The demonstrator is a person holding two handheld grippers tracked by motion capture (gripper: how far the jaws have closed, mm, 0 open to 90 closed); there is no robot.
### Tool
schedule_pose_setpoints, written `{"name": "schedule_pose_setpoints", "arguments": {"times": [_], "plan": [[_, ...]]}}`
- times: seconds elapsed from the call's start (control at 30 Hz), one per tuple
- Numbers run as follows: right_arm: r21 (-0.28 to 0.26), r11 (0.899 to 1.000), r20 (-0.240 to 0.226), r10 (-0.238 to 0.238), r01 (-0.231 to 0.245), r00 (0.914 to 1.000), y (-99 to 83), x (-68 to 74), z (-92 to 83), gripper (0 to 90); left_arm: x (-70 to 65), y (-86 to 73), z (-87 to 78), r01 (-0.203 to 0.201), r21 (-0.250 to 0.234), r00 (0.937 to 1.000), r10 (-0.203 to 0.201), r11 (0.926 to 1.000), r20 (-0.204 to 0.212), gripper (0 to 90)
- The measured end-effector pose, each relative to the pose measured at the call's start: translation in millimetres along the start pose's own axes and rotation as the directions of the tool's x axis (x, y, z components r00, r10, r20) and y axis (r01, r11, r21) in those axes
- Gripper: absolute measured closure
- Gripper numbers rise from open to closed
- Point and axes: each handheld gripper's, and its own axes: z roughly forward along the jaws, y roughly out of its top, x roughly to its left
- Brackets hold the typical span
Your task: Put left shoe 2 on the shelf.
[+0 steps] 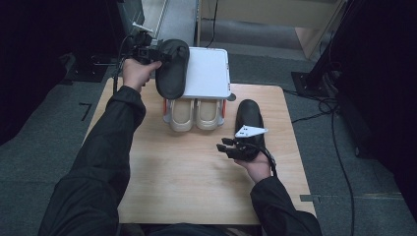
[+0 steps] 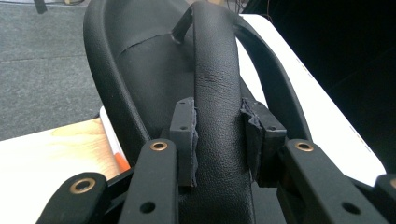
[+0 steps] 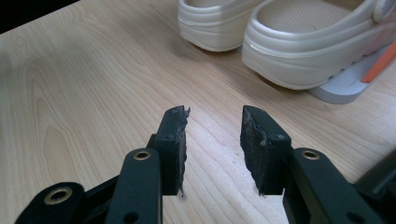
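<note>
Left pads: the two pads press on either side of the strap of the black slipper, clamped there, probably because the strap is the narrowest part to take hold of.
Left gripper: the left gripper sits at the upper left of the high view, carrying that slipper clear of the wooden table, its toe hanging over the edge of the white shoe rack.
Right pads: the pads stand apart with bare wood between them, clamped on nothing.
Right gripper: the right gripper rests at lower right of centre, just beside the second black slipper, probably waiting its turn.
Slipper's look: black leather-like grain, a broad strap, a dark smooth footbed with a seam across it.
Rack: the beige clogs stand side by side on its lower tier, centre of the frame; the top shelf looks free, a likely place for the black pair.
</note>
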Motion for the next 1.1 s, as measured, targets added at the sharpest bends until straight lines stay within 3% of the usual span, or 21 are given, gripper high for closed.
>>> {"name": "schedule_pose_setpoints", "arguments": {"times": [0.2, 0.47, 0.6, 0.7, 0.8, 1.0, 1.1], "plan": [[-0.011, 1.0, 0.015, 0.014, -0.014, 0.9998, -1.5, -2.2, -5.0, 61.0, -3.9, -0.8, 11.3, -0.002, 0.017, 1.0, 0.002, 0.9999, 0.004, 67.9], [-0.022, 0.999, 0.03, 0.024, -0.023, 0.9993, -1.8, -6.0, -7.6, 61.0, -3.5, -2.2, 13.3, -0.016, 0.037, 0.9998, 0.016, 0.9992, -0.007, 65.0], [-0.032, 0.999, 0.042, 0.033, -0.032, 0.9986, -2.5, -10.0, -10.7, 61.0, -3.5, -2.0, 3.9, -0.023, 0.013, 0.9997, 0.023, 0.9996, 0.01, 60.5], [-0.039, 0.998, 0.06, 0.051, -0.049, 0.9969, -3.8, -14.6, -15.4, 62.3, -6.1, -3.1, -8.1, -0.064, 0.022, 0.998, 0.064, 0.9977, -0.002, 60.1], [-0.039, 0.998, 0.075, 0.052, -0.049, 0.9959, -4.9, -17.5, -16.1, 64.1, -6.0, -4.5, -14.2, -0.075, 0.023, 0.9972, 0.075, 0.9969, 0.0, 60.2], [-0.02, 0.999, 0.117, 0.051, -0.049, 0.9918, -6.6, -20.3, -13.0, 70.6, -2.2, -14.1, -26.0, -0.061, 0.002, 0.9982, 0.06, 0.9982, 0.005, 60.8], [-0.025, 0.998, 0.143, 0.057, -0.054, 0.9881, -3.5, -29.8, -17.2, 72.9, -0.6, -26.5, -33.8, -0.069, 0.003, 0.9976, 0.069, 0.9976, -0.001, 60.8]]}}
